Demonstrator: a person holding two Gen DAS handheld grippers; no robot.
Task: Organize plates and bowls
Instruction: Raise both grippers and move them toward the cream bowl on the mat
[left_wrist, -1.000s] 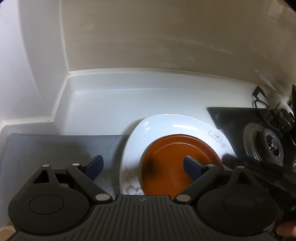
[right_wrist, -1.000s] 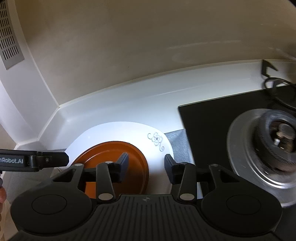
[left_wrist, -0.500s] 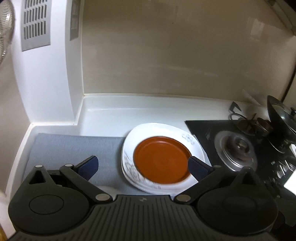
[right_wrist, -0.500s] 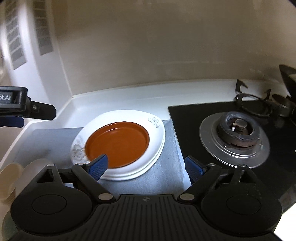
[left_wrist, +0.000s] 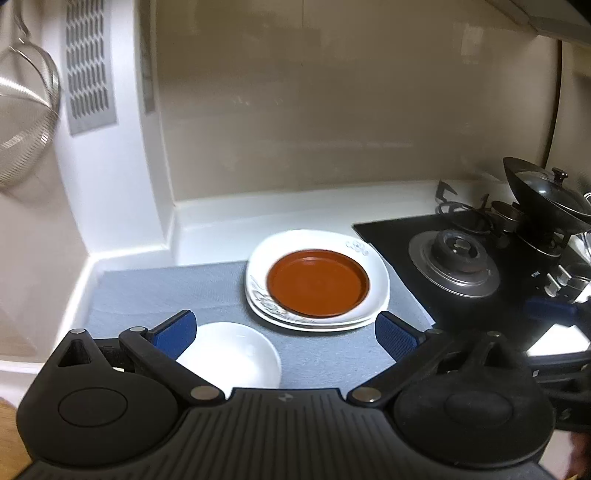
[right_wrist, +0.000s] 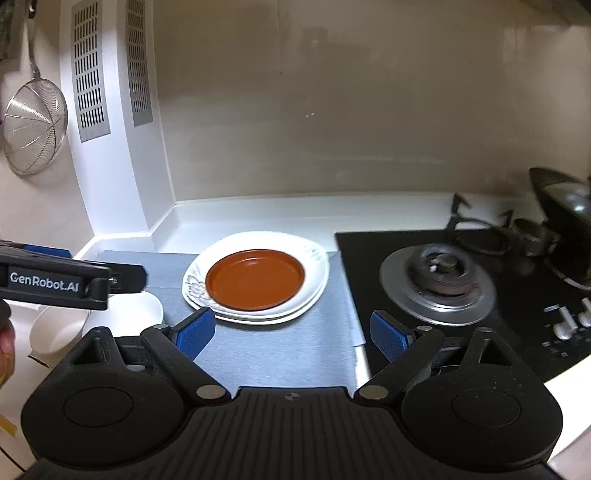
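— Looking at the stack first: what is it made of?

— Glossy ceramic, by the shine. A round, rust-brown plate (left_wrist: 317, 282) with a low raised rim sits inside a white plate (left_wrist: 376, 291) of rounded-square outline, printed with grey floral scrolls at two corners. A second white rim shows under it. The stack lies on a flat grey mat (left_wrist: 166, 288) with a fine woven look, spread over the smooth white table (left_wrist: 295, 214).

— And the bowls?

— A plain white bowl (left_wrist: 232, 356), round and glazed, rests on the mat's near edge, just beside the left gripper (left_wrist: 284, 334). From the right wrist view, another white bowl (right_wrist: 55, 332) stands left of it, deeper, partly hidden.

— The jaws?

— Both pairs stand wide apart, nothing between them; the pads are blue and ribbed. The right gripper (right_wrist: 291, 332) hangs over the mat's right edge.

— Beyond that?

— A black glass hob (right_wrist: 480, 332) with a brushed-metal burner ring (right_wrist: 436, 291), a dark lidded pan (left_wrist: 546, 192), and a wire-mesh strainer (right_wrist: 35, 129) hanging on the wall.
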